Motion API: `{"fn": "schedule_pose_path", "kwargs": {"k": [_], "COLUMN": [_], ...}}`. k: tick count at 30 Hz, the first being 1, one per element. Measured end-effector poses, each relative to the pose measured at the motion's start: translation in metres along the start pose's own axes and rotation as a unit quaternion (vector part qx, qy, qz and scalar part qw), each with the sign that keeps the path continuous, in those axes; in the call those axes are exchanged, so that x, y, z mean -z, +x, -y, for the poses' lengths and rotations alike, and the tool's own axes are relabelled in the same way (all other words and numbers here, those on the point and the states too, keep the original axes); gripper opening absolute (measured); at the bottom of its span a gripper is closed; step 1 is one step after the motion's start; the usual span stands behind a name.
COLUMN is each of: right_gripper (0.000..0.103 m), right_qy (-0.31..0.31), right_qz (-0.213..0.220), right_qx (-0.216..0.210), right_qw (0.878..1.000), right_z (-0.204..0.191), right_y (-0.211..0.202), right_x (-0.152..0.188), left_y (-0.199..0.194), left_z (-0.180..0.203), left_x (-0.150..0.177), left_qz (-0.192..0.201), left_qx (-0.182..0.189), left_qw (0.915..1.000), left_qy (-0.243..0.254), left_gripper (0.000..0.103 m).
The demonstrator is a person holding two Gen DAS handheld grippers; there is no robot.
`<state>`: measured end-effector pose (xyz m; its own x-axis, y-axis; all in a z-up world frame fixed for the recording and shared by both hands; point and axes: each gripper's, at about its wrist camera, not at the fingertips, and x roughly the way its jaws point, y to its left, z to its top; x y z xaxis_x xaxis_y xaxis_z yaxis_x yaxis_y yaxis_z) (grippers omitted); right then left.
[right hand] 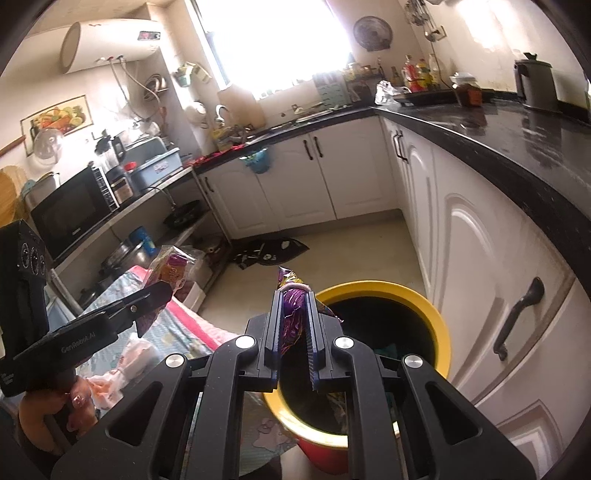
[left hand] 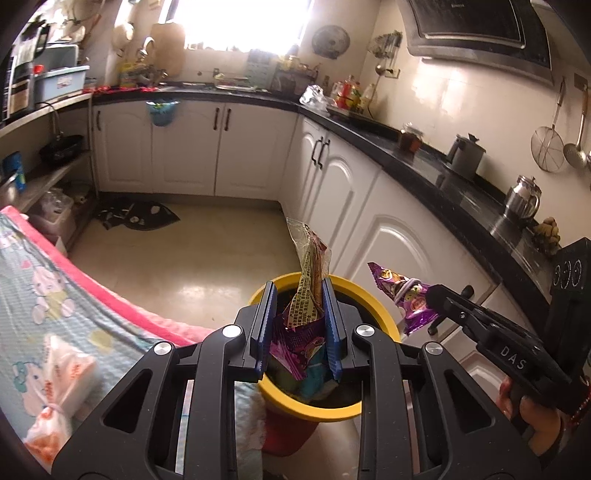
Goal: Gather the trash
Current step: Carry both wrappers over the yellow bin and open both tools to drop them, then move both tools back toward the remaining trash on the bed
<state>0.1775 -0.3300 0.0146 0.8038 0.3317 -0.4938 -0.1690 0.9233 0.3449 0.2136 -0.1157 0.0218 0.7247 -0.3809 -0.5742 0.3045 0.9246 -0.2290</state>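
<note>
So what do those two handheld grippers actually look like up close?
Both are matte black plastic frames with silver round bolts and two flat, ridged blue fingers. The right gripper carries white "DAS" lettering, the left gripper "GenRobot.AI". A red beaded bracelet sits at the right wrist.

- A home kitchen: white cupboards (right hand: 354,177) run in an L under a black tabletop (right hand: 517,140).
- A range hood (left hand: 476,29) hangs above, with a strainer (left hand: 546,146) and ladle (left hand: 576,147) on the tiled wall.
- A microwave (right hand: 70,214), a wall-mounted water heater (right hand: 110,44) and a sink tap (right hand: 221,110) stand by the window.
</note>
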Motion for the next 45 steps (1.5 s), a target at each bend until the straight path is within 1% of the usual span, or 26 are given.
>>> {"fn": "schedule_pose_path", "kwargs": {"k": [8,18,25,32,36,37,38,40,41,42,43,44,45], "right_gripper": [0.011,0.011,0.011,0.013,0.014,0.022,0.031,0.035,0.038,0.040,0.044,0.048,0.049], "right_qy": [0.015,0.042,0.052,0.060,0.071,0.074,0.081,0.090,0.093,0.095,0.098,0.100,0.104], "right_qz": [-0.020,-0.050,-0.068,-0.081,-0.086,-0.086,-0.085,-0.082,-0.081,-0.079,-0.077,-0.075,-0.073], "right_qx": [0.015,0.030,0.036,0.043,0.048,0.049,0.052,0.052,0.054,0.055,0.056,0.057,0.057], "right_qw": [1.000,0.997,0.996,0.994,0.993,0.992,0.992,0.991,0.991,0.991,0.991,0.990,0.990], "right_z": [0.016,0.039,0.048,0.051,0.055,0.056,0.058,0.059,0.061,0.061,0.062,0.064,0.064], "right_y": [0.016,0.038,0.050,0.061,0.066,0.066,0.066,0.066,0.065,0.065,0.064,0.063,0.062], "right_x": [0.007,0.025,0.034,0.040,0.042,0.043,0.044,0.042,0.042,0.042,0.041,0.040,0.039], "left_y": [0.035,0.071,0.088,0.099,0.105,0.106,0.107,0.110,0.110,0.109,0.109,0.107,0.106], "left_z": [0.012,0.013,0.012,0.011,0.009,0.008,0.008,0.006,0.005,0.004,0.003,0.001,0.000], "left_x": [0.007,0.021,0.032,0.036,0.037,0.038,0.038,0.039,0.040,0.041,0.041,0.041,0.042], "left_qz": [-0.030,-0.070,-0.090,-0.103,-0.108,-0.110,-0.111,-0.115,-0.115,-0.116,-0.115,-0.114,-0.113], "left_qx": [0.013,0.020,0.024,0.024,0.019,0.017,0.014,0.009,0.007,0.004,-0.002,-0.008,-0.012], "left_qw": [0.9995,0.9974,0.9956,0.9943,0.9939,0.9937,0.9936,0.9933,0.9931,0.9931,0.9932,0.9933,0.9934], "left_qy": [0.003,0.000,-0.006,-0.010,-0.013,-0.013,-0.014,-0.016,-0.018,-0.018,-0.018,-0.017,-0.017], "left_gripper": [0.018,0.018,0.018,0.019,0.022,0.025,0.026,0.036,0.037,0.042,0.050,0.053,0.058]}}
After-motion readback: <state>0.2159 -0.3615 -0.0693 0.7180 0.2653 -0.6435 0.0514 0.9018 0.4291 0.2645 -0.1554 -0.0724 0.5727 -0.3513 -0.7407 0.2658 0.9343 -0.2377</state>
